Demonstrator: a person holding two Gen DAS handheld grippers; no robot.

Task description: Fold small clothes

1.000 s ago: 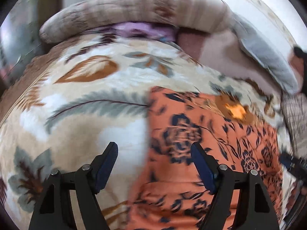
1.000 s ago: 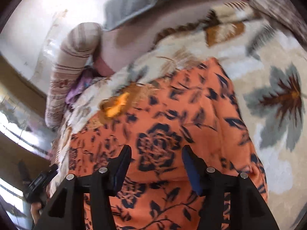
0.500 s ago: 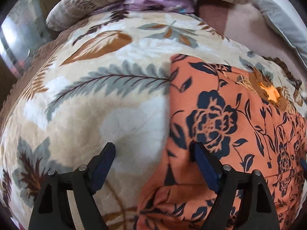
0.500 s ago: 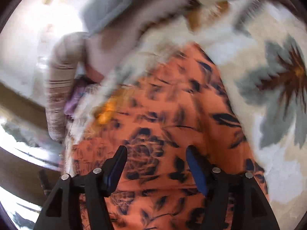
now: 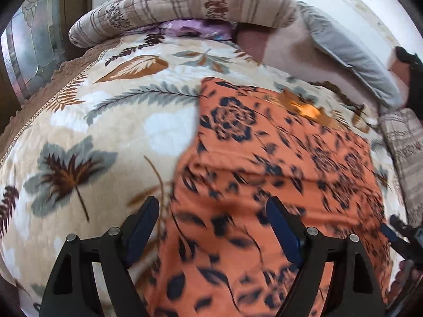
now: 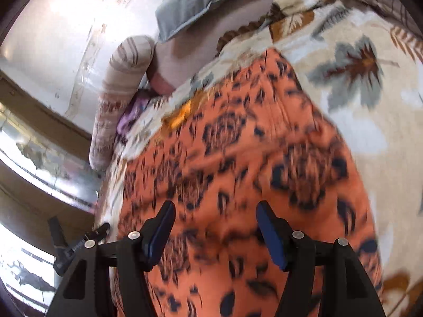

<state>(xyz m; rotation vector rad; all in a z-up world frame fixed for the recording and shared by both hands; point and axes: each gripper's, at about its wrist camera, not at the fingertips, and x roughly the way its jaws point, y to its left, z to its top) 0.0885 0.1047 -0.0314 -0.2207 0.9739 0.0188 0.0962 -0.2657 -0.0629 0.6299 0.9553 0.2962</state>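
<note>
Both wrist cameras are looking steeply down, close over the same orange, dark-flowered cloth garment point(image 5: 277, 158) point(image 6: 238, 158).

Both views are bright with daylight; in the right wrist view the white wall point(image 6: 66, 31) at upper left is washed out by glare, and the window glass point(image 6: 31, 158) at the left edge shines; the orange garment point(image 6: 238, 171) is smeared by motion blur there, its dark flowers streaked; in the left wrist view the garment's point(image 5: 264, 171) near part blurs while the striped bolster point(image 5: 185, 8) stays sharp; the fisheye bends straight lines and leaves black corners; shadows are soft
</note>
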